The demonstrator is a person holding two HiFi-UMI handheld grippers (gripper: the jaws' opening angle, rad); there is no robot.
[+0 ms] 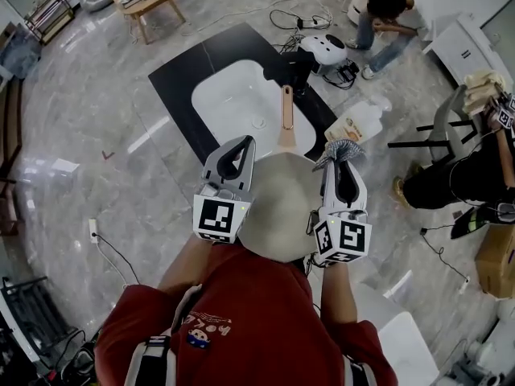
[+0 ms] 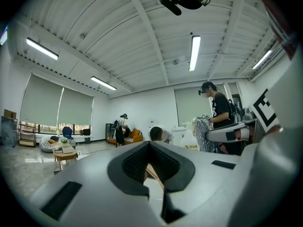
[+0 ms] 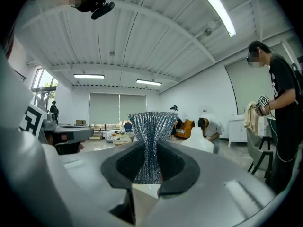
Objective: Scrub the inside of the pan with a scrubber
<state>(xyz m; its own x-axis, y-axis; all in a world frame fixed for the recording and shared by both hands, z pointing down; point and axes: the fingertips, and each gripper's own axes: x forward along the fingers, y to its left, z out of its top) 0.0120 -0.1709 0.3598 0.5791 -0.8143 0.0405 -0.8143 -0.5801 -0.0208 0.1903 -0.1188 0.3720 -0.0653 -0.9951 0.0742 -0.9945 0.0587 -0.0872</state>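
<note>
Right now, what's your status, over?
Left gripper: jaws together, seemingly empty. Right gripper: jaws clamped on scrubber. Pan between them, scrubber outside it. Nothing blocking.

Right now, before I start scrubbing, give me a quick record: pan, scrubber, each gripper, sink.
pan: between the grippers, wooden handle pointing away toward the sink
scrubber: pinched in the right gripper, beside the pan's rim, not inside
left gripper: shut, apparently on the pan's rim
scrubbing: not yet begun
</note>
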